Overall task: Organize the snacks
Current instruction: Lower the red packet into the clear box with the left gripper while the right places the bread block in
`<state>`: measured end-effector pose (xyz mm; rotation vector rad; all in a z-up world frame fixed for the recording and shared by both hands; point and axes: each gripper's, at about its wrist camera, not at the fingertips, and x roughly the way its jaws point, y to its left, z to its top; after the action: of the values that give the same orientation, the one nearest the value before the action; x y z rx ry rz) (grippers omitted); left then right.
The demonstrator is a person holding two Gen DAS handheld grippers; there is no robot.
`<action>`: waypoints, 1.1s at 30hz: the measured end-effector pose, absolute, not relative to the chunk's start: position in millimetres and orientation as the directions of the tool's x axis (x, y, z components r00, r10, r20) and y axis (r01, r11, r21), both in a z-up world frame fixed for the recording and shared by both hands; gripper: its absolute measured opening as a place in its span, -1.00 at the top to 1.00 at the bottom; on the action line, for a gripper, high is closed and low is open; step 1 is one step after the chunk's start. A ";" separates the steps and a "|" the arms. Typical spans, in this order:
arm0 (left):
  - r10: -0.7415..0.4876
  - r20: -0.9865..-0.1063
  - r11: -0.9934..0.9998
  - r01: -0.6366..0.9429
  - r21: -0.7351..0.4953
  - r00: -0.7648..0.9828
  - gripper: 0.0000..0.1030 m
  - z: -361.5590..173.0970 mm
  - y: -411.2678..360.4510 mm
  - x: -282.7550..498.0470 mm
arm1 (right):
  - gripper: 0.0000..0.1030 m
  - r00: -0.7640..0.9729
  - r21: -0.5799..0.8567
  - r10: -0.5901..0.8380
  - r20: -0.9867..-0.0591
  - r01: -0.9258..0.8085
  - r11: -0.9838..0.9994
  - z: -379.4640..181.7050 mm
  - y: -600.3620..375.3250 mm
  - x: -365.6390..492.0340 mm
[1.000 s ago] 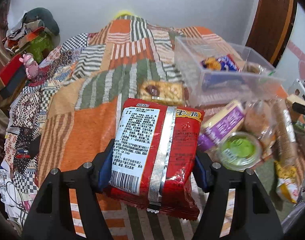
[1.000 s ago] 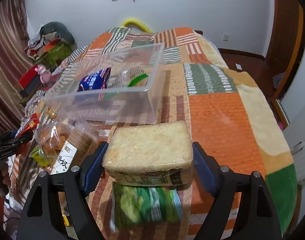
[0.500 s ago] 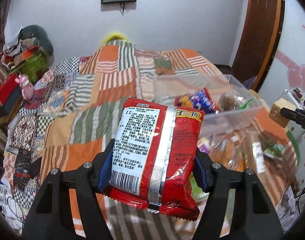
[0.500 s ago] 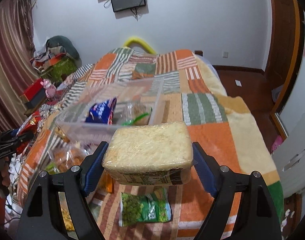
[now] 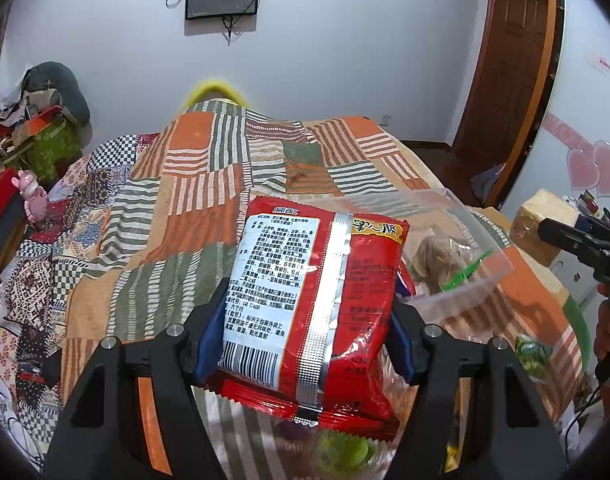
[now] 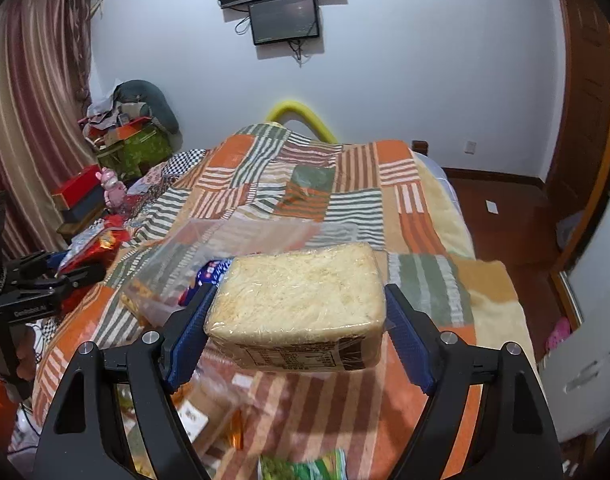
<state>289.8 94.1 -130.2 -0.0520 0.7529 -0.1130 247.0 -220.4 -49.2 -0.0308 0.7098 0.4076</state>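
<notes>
Left wrist view: left gripper [image 5: 305,320] clamps a red snack packet [image 5: 317,312] at centre frame, held above the clear bin [image 5: 465,248], right of centre.

Right wrist view: right gripper [image 6: 297,320] clamps wrapped sliced bread [image 6: 301,296] at centre, over the patchwork blanket [image 6: 385,208].

1. Clamped between the left gripper's [image 5: 303,334] pads is the red snack packet [image 5: 321,312], back side facing the camera: a white panel of small Chinese print, too fine to read, with a barcode beneath it near the claw.
2. Its top edge carries larger Chinese characters on a yellow band, hard to make out.
3. Between the right gripper's [image 6: 295,334] pads, the wrapped bread [image 6: 301,304] shows a printed label on its near side, illegible.
</notes>
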 end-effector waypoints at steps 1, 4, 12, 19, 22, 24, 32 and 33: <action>-0.119 -0.681 0.993 0.082 -0.088 0.722 -0.31 -131.1 93.0 292.9 | -0.54 0.679 0.109 0.359 -0.641 -0.383 0.917 -50.3 -216.2 252.6; -0.115 -0.687 0.993 0.076 -0.086 0.717 -0.31 -134.6 89.7 305.4 | -0.54 0.674 0.091 0.358 -0.646 -0.398 0.913 -54.3 -206.7 263.1; -0.122 -0.711 0.992 0.073 -0.099 0.693 -0.31 -148.7 80.9 340.8 | -0.54 0.631 0.065 0.349 -0.693 -0.427 0.902 -70.8 -189.6 293.1; -0.134 -0.743 0.991 0.073 -0.115 0.656 -0.31 -165.8 71.6 365.7 | -0.54 0.586 0.062 0.347 -0.732 -0.450 0.891 -80.8 -183.7 313.2; -0.131 -0.754 0.991 0.077 -0.107 0.643 -0.31 -173.4 66.1 373.4 | -0.54 0.563 0.076 0.353 -0.747 -0.455 0.887 -84.7 -180.3 322.2; -0.136 -0.760 0.991 0.081 -0.109 0.636 -0.31 -176.9 64.5 377.6 | -0.54 0.553 0.073 0.352 -0.755 -0.462 0.884 -87.3 -177.8 325.4; -0.150 -0.772 0.989 0.085 -0.124 0.618 -0.33 -182.4 62.1 387.2 | -0.55 0.524 0.043 0.338 -0.782 -0.496 0.867 -95.3 -164.0 330.2; -0.147 -0.774 0.989 0.084 -0.121 0.617 -0.35 -182.8 61.7 387.3 | -0.55 0.518 0.042 0.337 -0.786 -0.499 0.866 -96.3 -163.0 330.6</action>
<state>387.3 61.7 -182.8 -0.0756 0.8969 -0.1329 330.6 -163.0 -96.3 -0.1983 0.8954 0.5048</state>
